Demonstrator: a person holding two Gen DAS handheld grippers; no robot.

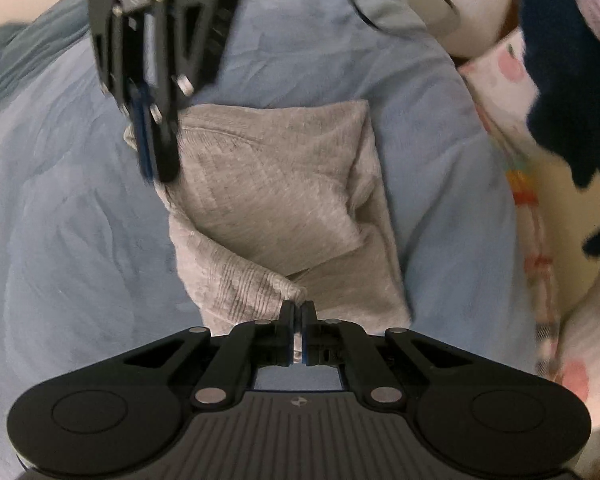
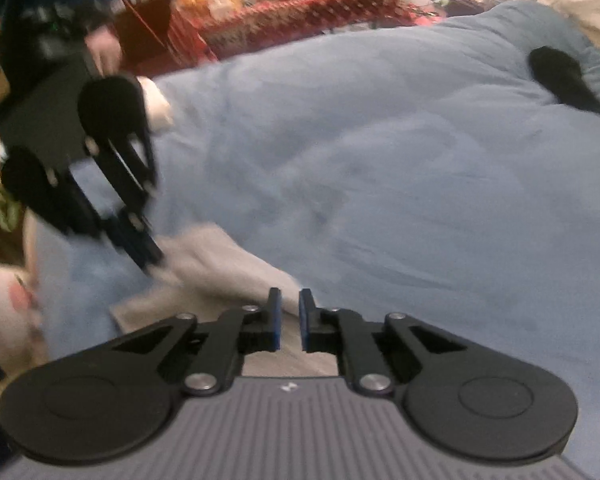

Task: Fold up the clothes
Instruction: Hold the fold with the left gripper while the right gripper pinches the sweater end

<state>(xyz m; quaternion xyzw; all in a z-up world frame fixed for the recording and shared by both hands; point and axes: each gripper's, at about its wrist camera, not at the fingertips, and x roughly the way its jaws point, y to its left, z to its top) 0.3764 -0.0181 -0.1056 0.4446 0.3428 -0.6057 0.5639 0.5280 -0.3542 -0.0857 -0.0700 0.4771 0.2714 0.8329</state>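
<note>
Left wrist view gives me the grey garment (image 1: 284,204), folded into a rough rectangle on the blue bedspread (image 1: 60,220), its long axis running from 12 o'clock down to 6 o'clock, with a ribbed cuff end pointing toward 6. My left gripper (image 1: 298,312) sits at 6 o'clock, pressed together and pinching that ribbed cuff fold between its pads. My right gripper (image 1: 156,160) comes in from 11 o'clock, pointing steeply down, its tips at the garment's far left corner; its fingers look closed on that edge there, though motion blur softens it.

From the right wrist view, the right gripper (image 2: 289,312) shows a narrow gap between its blue pads, with pale cloth (image 2: 236,272) lying under and behind them; whether the pads bite the cloth I cannot tell from this angle. The left gripper (image 2: 144,252) slants down from 10 o'clock, held by a hand (image 2: 104,46) near the top left. A dark item (image 2: 564,80) lies on the bedspread at 2 o'clock.
</note>
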